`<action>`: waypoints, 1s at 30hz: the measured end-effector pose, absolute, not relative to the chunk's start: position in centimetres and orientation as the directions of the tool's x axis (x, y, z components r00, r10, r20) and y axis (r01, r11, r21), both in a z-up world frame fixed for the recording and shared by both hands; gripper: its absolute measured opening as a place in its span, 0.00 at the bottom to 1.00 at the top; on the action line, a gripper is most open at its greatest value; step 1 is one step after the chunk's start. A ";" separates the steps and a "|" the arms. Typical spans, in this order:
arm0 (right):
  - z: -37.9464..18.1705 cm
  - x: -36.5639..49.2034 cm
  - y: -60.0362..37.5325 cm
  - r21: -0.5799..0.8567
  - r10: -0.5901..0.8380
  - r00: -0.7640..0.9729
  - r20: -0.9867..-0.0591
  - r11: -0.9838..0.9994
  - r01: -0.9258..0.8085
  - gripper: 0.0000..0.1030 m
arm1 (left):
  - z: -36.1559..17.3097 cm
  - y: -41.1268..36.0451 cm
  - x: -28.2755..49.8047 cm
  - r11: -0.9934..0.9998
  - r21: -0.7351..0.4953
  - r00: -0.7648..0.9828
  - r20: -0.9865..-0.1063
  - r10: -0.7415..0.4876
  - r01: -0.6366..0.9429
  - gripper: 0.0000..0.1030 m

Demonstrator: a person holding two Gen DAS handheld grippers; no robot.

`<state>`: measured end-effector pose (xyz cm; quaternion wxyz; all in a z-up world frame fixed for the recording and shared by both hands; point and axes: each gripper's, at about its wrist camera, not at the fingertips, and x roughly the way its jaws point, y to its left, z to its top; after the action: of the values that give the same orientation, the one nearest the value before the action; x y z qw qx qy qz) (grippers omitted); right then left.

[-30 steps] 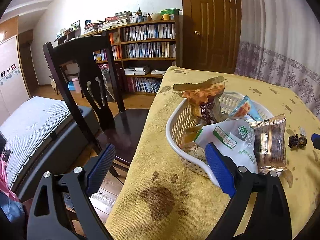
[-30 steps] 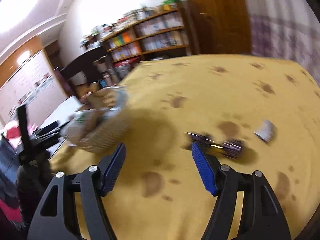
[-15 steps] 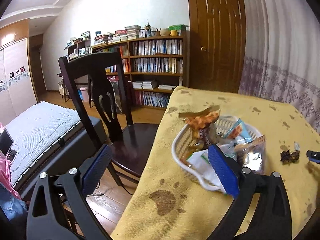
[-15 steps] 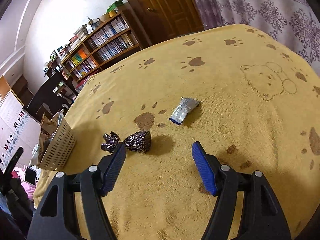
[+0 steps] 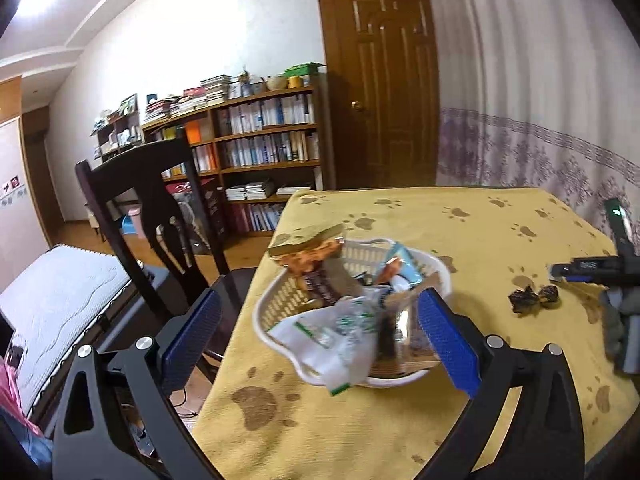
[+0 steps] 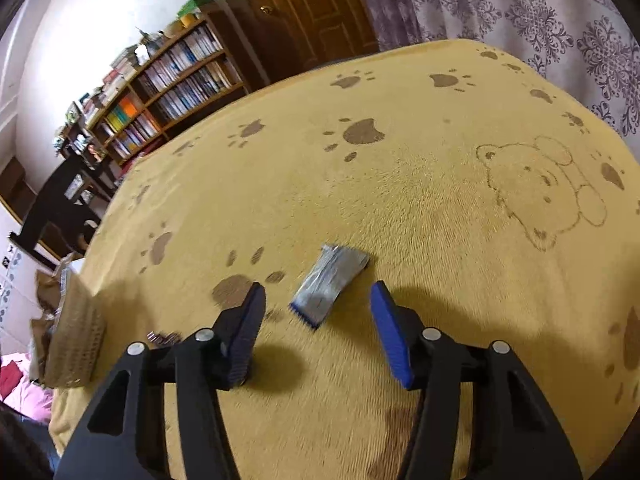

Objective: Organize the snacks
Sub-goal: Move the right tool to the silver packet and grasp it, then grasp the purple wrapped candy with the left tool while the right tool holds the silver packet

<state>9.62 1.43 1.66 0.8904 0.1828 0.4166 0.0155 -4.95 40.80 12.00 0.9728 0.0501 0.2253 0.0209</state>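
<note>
You've got a yellow blanket with brown paw prints and a bear outline covering the table. A dark wooden chair stands at the table's left edge, seat tucked toward it. Behind it there's a wooden bookshelf full of books, with stacks and small items on top. A brown panelled door sits right of the shelf, patterned purple-and-white curtain beside that. A white mattress lies low at left.

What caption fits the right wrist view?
Open right gripper hovers over a silver snack packet on the yellow paw-print tablecloth.
</note>
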 end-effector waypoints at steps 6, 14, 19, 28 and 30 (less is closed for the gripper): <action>1.5 11.3 2.6 0.223 0.082 0.661 -0.746 0.966 0.132 0.42 | 11.7 39.3 -4.7 0.993 0.119 0.892 -0.451 0.037 0.019 0.97; 1.4 10.5 3.1 0.092 0.003 0.669 -0.743 0.991 0.097 0.27 | 11.7 36.3 -4.5 0.985 0.104 0.869 -0.491 -0.067 0.135 0.97; 1.4 9.5 2.1 0.093 0.011 0.670 -0.742 0.992 0.086 0.24 | 11.2 32.9 -4.1 0.966 0.150 0.852 -0.512 -0.107 0.211 0.97; 1.3 7.9 0.2 0.094 0.024 0.670 -0.742 0.993 0.069 0.24 | 9.2 26.2 -1.5 0.924 0.170 0.796 -0.575 -0.190 0.343 0.97; 1.2 7.6 -0.1 0.102 0.033 0.671 -0.740 0.993 0.064 0.24 | 8.4 24.5 -0.4 0.919 0.148 0.774 -0.597 -0.212 0.366 0.97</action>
<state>7.64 -0.06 1.24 0.9122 0.0596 0.4052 -0.0085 -0.39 24.49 8.44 0.9329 0.1287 0.2986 -0.1547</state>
